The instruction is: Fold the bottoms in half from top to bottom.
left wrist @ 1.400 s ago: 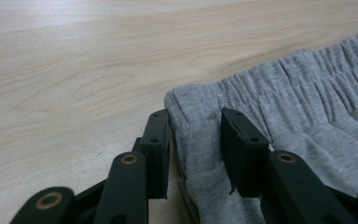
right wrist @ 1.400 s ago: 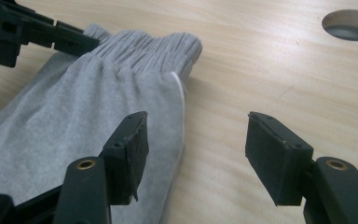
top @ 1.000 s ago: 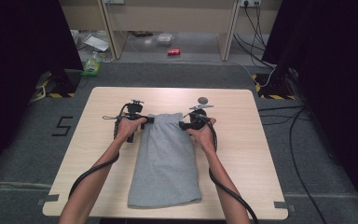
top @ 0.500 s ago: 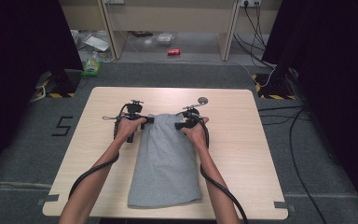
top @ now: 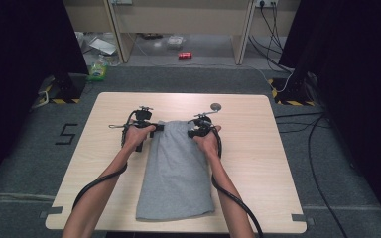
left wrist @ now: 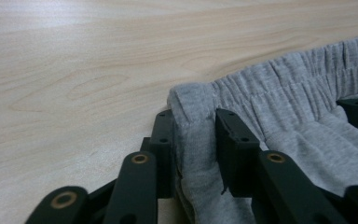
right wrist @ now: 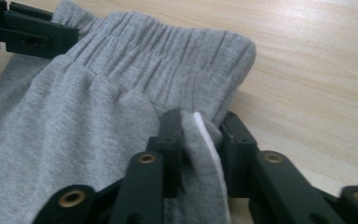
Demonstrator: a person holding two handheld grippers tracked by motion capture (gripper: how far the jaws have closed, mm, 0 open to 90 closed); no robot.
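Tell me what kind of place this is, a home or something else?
Probably a lab or recording studio, not a home: a bare wooden table stands on grey carpet between black curtains, with cables trailing over the floor and hazard-striped stand bases beside it.

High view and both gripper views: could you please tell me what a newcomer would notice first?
A folded grey jersey garment with an elastic waistband lies lengthwise mid-table on the pale wooden table. The left gripper and right gripper each pinch a far waistband corner; both jaws have just been closing.
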